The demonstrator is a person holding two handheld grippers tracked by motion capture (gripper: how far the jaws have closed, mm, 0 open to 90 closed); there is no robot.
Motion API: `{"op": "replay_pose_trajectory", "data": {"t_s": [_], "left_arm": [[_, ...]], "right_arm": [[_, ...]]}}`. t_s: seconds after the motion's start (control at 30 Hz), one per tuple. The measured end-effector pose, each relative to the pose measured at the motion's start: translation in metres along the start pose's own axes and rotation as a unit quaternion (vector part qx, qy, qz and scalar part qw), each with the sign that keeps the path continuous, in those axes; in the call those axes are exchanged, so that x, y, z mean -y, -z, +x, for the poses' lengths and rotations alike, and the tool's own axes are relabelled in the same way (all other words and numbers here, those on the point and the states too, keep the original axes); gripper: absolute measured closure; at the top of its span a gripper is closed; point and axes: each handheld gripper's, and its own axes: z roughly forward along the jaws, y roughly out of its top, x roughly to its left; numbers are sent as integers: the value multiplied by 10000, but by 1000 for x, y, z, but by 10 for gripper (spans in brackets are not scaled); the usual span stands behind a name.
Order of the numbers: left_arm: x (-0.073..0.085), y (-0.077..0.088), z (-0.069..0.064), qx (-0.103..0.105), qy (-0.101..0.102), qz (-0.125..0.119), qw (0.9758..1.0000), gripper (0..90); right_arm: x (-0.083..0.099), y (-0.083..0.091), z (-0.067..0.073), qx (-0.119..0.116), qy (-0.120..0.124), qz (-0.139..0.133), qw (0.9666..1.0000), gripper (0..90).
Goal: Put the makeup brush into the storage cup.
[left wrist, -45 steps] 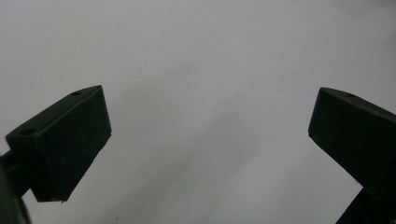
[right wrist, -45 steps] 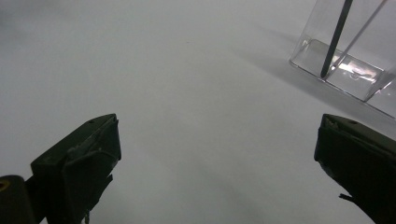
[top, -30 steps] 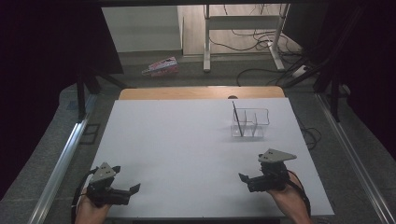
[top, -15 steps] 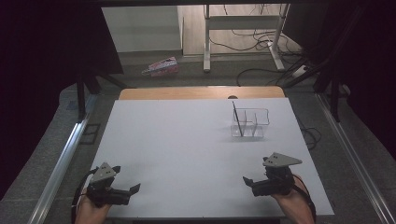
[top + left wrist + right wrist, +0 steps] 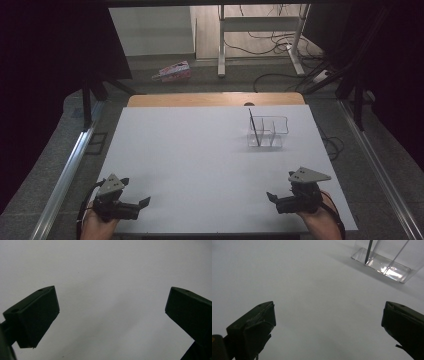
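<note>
Left gripper [image 5: 141, 204]: it is at the near left corner of the white table [image 5: 200, 160], held in the person's left hand [image 5: 95, 226]. Its jaws stand wide apart with nothing between them; in the left gripper view [image 5: 111, 315] there is bare table surface under the gap.
Right gripper [image 5: 272, 198]: it is at the near right corner, held in the right hand [image 5: 317, 220], with the grey three-cornered plate on top. Its jaws also stand wide apart and hold nothing [image 5: 328, 325].
Clear organizer box [image 5: 268, 131]: it stands on the far right part of the table, well apart from both grippers, ahead of the right one. It is transparent, with dividers inside [image 5: 384, 260].
Dark thin stick [image 5: 254, 126]: it stands tilted in the left compartment of the box [image 5: 368, 251].
Floor: a pink package [image 5: 172, 71] lies beyond the table.
</note>
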Motion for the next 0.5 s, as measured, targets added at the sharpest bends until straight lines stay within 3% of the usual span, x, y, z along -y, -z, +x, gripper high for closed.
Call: {"op": "replay_pose_trajectory", "data": {"t_s": [0.5], "left_arm": [[0, 0, 0, -10, 6, 5, 10000, 0]], "right_arm": [[13, 10, -6, 119, -72, 78, 9999, 0]]}}
